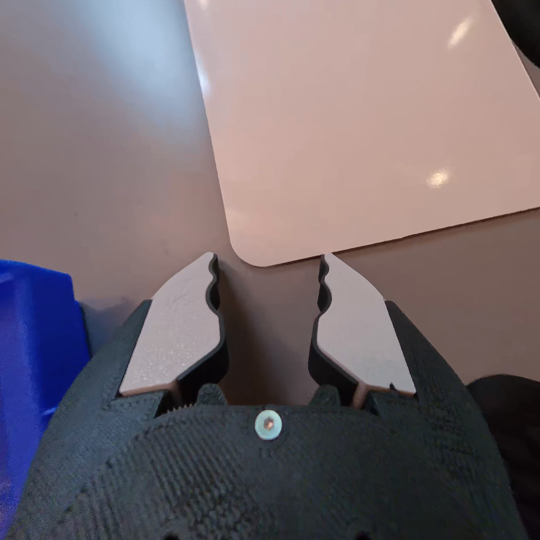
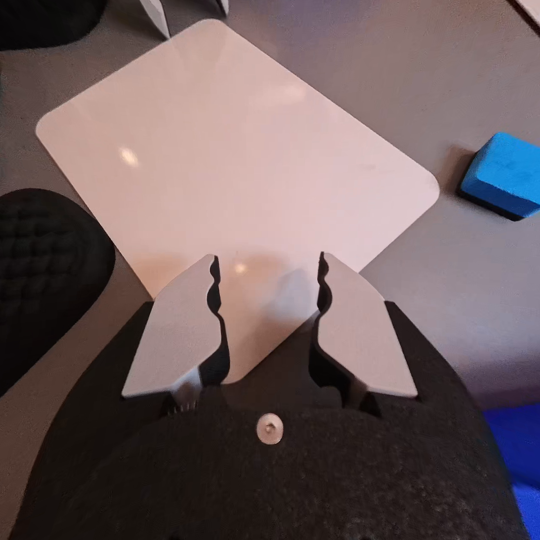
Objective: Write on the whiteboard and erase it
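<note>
A plain grey-brown tabletop (image 1: 102, 146) fills both views. The left gripper (image 1: 268, 257) has its pale fingers spread with nothing between them, poised just short of the rounded near corner of the glossy white rectangular whiteboard (image 1: 350, 131), which lies flat and unmarked ahead and to the right of its tips. The right gripper (image 2: 268, 257) is likewise spread and empty, hovering over the board's near corner (image 2: 233, 160). Right of its fingers, apart from the board, sits a blue foam eraser with a black base (image 2: 505, 175). No marker is in view, so writing cannot start yet. The loose board would likely slide under a stroke or wipe unless one gripper steadies it.
</note>
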